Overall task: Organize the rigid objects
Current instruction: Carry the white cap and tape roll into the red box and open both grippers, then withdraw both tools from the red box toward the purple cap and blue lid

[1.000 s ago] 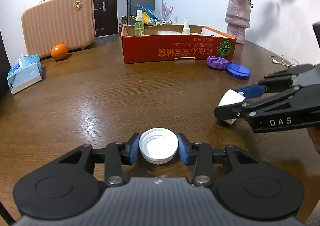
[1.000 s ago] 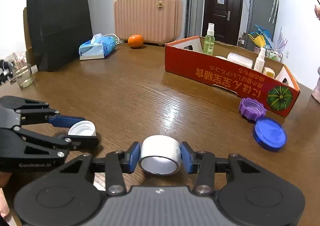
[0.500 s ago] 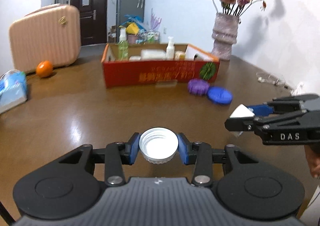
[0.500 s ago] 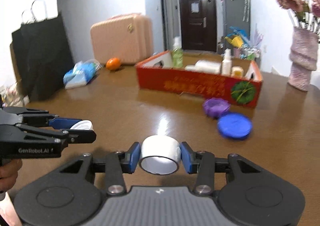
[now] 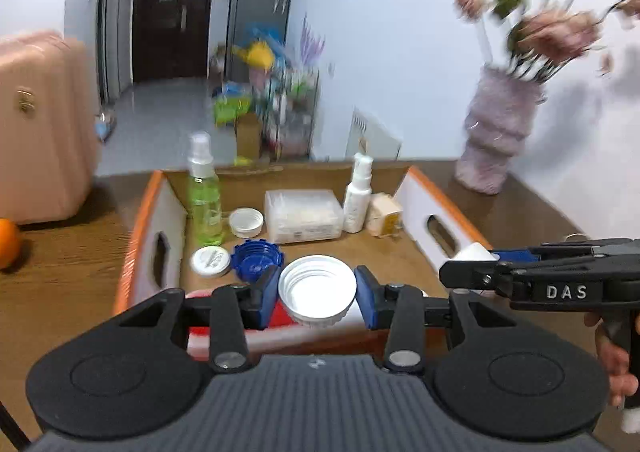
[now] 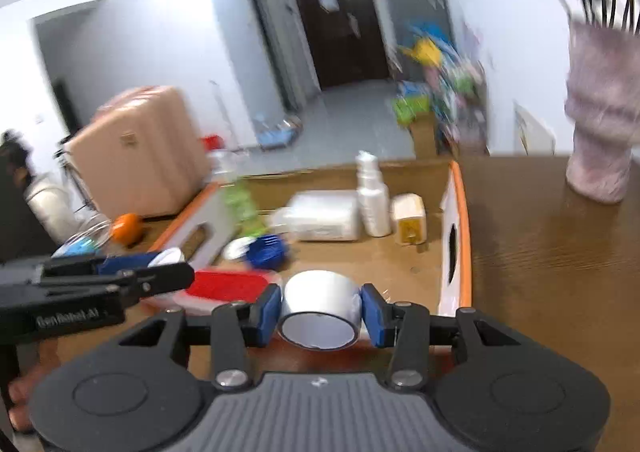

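My left gripper (image 5: 317, 294) is shut on a white screw lid (image 5: 317, 289), held above the near side of the open cardboard box (image 5: 416, 190). My right gripper (image 6: 320, 310) is shut on a white tape roll (image 6: 320, 308), held over the box's near right part (image 6: 460, 212). Each gripper shows in the other's view: the right one (image 5: 472, 266) at right with the roll, the left one (image 6: 168, 268) at left with the lid. Inside the box are a green spray bottle (image 5: 205, 204), a white spray bottle (image 5: 357, 196), a clear case (image 5: 302, 216), a blue lid (image 5: 256, 262) and white lids (image 5: 246, 222).
A pink vase of flowers (image 5: 496, 140) stands on the wooden table (image 6: 552, 252) right of the box. A pink suitcase (image 5: 40, 132) and an orange (image 5: 8, 244) are at the left. A red-topped container (image 6: 228, 286) lies at the box's near edge.
Both grippers have risen and moved forward from the table to above the box, each still holding its object. The box interior now fills the view.
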A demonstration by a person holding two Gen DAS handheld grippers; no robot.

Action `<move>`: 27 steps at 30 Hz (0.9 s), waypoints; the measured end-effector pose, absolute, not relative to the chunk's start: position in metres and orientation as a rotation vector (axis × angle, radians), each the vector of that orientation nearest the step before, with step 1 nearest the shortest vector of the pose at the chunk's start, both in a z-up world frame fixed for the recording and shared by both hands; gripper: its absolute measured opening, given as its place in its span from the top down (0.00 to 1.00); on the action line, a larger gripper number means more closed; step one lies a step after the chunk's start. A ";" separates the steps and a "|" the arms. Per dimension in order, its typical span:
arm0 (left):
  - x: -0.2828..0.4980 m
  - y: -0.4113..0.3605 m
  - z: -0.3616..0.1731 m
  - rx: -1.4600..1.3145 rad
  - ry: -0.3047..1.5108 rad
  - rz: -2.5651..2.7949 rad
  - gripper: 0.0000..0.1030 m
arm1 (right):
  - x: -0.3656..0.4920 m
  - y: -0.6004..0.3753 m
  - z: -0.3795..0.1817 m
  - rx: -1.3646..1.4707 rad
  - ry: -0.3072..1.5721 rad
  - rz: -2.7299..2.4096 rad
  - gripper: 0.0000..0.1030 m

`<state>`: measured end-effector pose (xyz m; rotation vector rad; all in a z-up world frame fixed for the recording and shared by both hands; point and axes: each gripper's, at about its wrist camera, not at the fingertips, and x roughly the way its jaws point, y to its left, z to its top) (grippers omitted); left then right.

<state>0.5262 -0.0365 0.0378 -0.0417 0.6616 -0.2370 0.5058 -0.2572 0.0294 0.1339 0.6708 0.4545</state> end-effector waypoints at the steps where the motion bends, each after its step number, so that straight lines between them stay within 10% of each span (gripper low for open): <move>1: 0.548 -0.041 0.031 -0.039 0.685 -0.235 0.61 | 0.527 -0.258 0.025 0.152 0.702 0.446 0.59; 12: 0.633 -0.047 -0.008 -0.033 0.773 -0.188 0.43 | 0.669 -0.228 -0.021 0.198 0.862 0.320 0.51; 27: 0.457 -0.005 0.048 0.099 0.591 -0.149 0.26 | 0.561 -0.241 0.052 0.023 0.685 0.351 0.34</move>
